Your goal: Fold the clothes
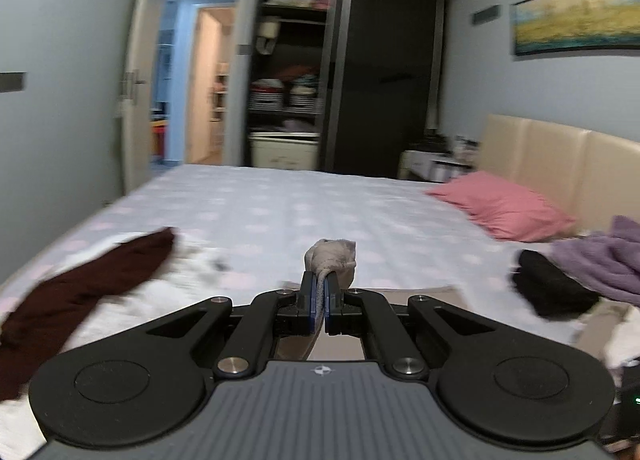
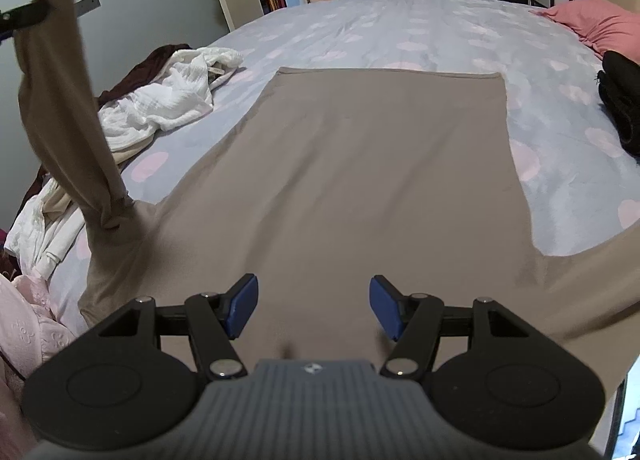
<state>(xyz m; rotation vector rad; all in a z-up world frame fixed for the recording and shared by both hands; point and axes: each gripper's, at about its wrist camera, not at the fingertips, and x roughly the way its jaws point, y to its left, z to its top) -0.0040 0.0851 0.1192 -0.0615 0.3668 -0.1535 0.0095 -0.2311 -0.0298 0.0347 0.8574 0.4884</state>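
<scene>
A taupe long-sleeved top point(image 2: 360, 180) is spread flat on the bed point(image 2: 400, 24), filling the middle of the right wrist view. Its long axis runs from the bottom of that frame toward the top, with the straight hem at the far end, near the upper centre, and the shoulders at the near end, by the camera. One sleeve is seen running off toward the lower right edge of the frame.

The other sleeve point(image 2: 60, 100) is lifted off the bed at the left of the same view and rises steeply toward the upper left corner, where its cuff is pinched in the left gripper point(image 2: 24, 16). In the left wrist view the left gripper point(image 1: 323, 292) is seen clamped on that cuff point(image 1: 332, 258), which bunches out above the blue pads at the frame's centre.

The right gripper point(image 2: 312, 306) is held over the near part of the top with its blue pads spread wide and nothing between them.

A white crinkled garment point(image 2: 168, 100) and a maroon garment point(image 1: 80, 292) are piled at the left, a black garment point(image 2: 620, 100) at the right edge, and a pink pillow point(image 2: 592, 24) at the upper right.
</scene>
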